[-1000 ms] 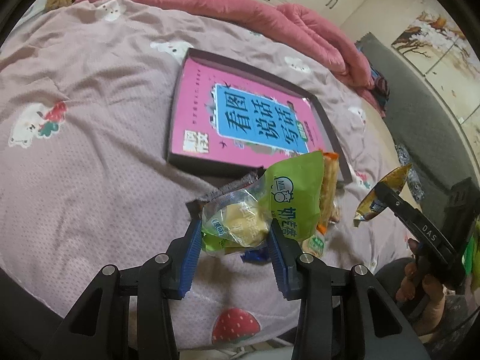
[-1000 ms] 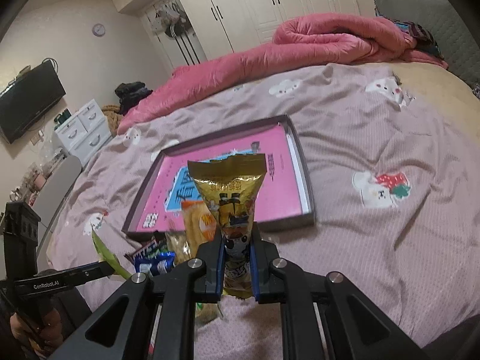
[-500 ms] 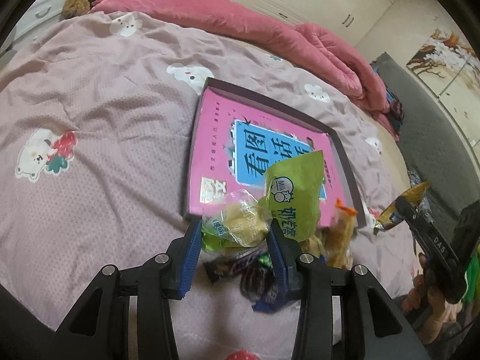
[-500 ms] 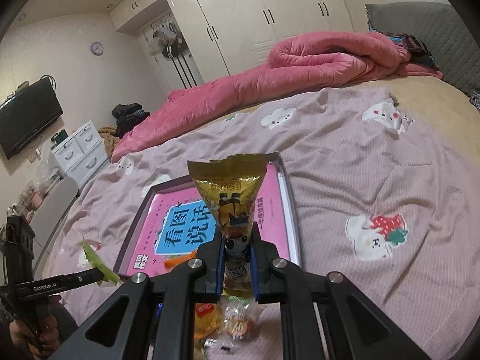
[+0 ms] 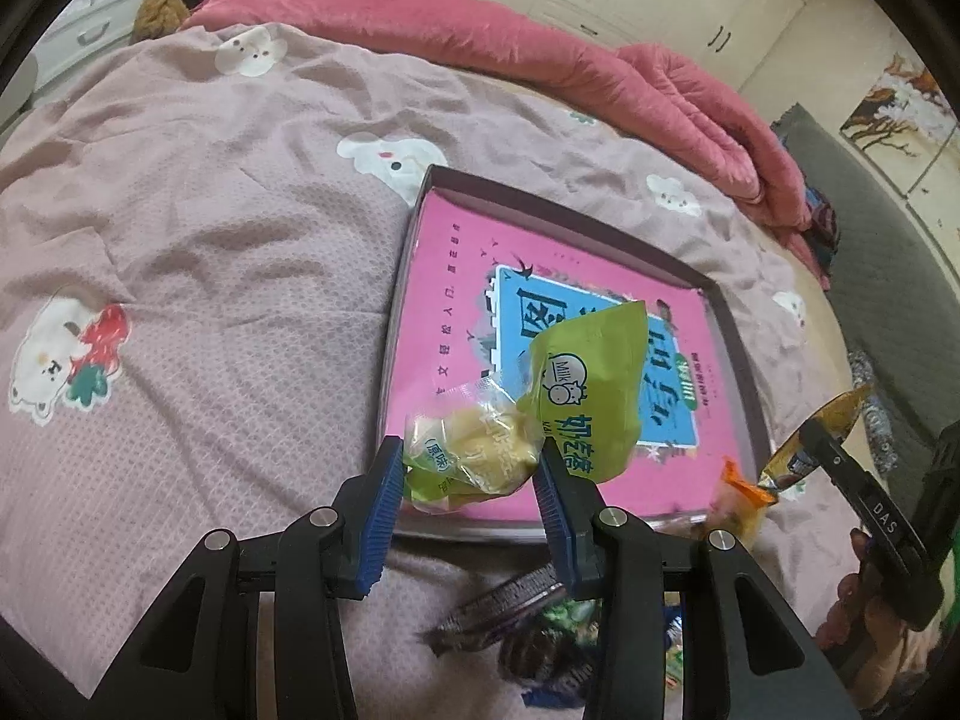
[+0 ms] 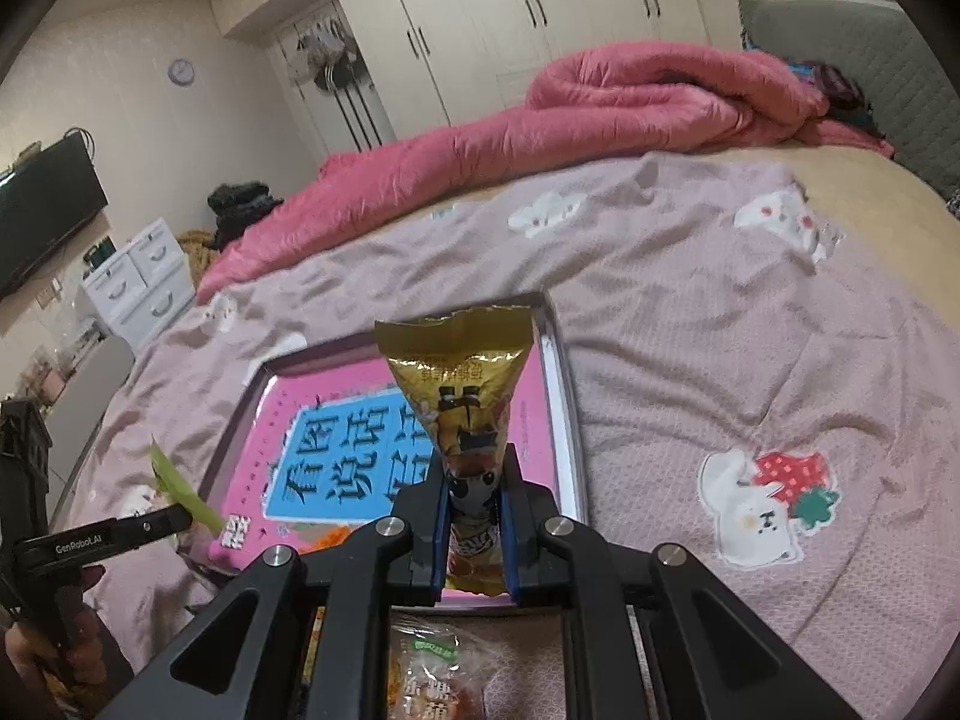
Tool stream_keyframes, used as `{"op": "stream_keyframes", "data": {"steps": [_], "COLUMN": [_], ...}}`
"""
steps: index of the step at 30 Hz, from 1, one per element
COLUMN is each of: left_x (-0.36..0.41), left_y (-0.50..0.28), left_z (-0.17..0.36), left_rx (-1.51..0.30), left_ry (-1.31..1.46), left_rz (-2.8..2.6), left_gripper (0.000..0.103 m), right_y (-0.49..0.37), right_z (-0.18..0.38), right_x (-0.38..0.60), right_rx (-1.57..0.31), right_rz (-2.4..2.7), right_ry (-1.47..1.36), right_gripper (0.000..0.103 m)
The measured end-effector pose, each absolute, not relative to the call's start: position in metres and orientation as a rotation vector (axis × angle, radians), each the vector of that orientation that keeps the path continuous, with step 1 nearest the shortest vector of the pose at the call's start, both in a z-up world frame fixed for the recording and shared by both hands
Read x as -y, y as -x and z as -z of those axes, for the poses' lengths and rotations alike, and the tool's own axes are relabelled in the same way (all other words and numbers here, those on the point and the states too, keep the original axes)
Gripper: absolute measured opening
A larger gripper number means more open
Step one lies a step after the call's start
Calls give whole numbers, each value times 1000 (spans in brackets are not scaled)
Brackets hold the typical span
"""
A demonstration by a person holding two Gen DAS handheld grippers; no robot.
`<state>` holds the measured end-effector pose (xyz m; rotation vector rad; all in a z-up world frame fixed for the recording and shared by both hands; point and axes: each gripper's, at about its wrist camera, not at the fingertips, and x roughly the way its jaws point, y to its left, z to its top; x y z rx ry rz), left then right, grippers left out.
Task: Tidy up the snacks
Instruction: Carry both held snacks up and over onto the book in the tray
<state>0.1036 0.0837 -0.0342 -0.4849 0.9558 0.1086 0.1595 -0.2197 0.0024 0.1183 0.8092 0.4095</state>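
My left gripper [image 5: 465,468] is shut on a green snack bag [image 5: 522,420] with yellow pieces showing through its clear part, held over the near edge of a shallow box [image 5: 420,228] with a pink and blue printed bottom. My right gripper [image 6: 474,492] is shut on a gold snack packet [image 6: 462,378] that stands upright above the same box [image 6: 561,396]. Each gripper shows at the edge of the other view: the right one [image 5: 840,450] with its gold packet, the left one [image 6: 180,513] with the green bag's edge.
Several loose snack packets lie on the pink bedsheet [image 5: 210,240] below the box's near edge, among them a dark wrapper [image 5: 510,600], an orange one [image 5: 741,489] and a clear pastry pack [image 6: 432,672]. A rolled pink quilt [image 6: 600,114] lies along the far side of the bed.
Both grippers have moved forward from above the snack pile to over the box, each still holding its packet. The pile now lies beneath and behind the fingers.
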Motion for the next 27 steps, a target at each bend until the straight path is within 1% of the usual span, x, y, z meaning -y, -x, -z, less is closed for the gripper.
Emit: {"op": "stream_keyframes", "data": {"steps": [9,27], "left_x": [-77,-71], "left_y": [-112,-125], "left_z": [46,48], "left_rx": [-994,-995], "left_ry": [446,413], "left_rz": [-120,-125], "left_gripper": [44,45], "right_y": [-169,-177], "right_z": [24,37], "right_x": [206,194], "right_rx": [-897,-905], "right_rz": [-411,-399], "right_ry": [-66,-34], "right_gripper": [14,16]}}
